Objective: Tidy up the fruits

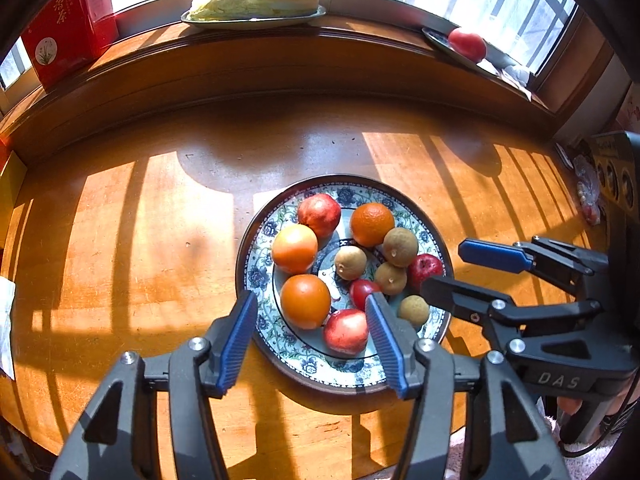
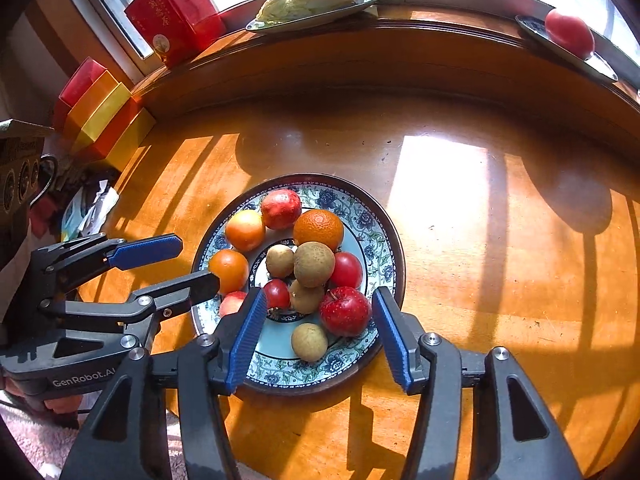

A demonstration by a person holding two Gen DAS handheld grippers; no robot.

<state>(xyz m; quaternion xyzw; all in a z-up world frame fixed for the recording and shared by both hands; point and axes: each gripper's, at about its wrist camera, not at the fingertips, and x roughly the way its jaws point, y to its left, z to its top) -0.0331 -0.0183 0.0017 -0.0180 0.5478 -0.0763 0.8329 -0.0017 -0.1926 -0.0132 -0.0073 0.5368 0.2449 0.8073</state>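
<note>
Both claws, left claw (image 1: 312,340) and right claw (image 2: 320,340), hang wide open and empty over the plate (image 1: 256,276) of heaped fruit on the worktop (image 1: 140,240); advise closing squarely on the red apple (image 2: 345,311) at the near rim, without nudging neighbours.

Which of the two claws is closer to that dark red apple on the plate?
Right. The right gripper has its open fingers on either side of the red apple. The left gripper hovers over the plate's opposite side, by the oranges.
</note>
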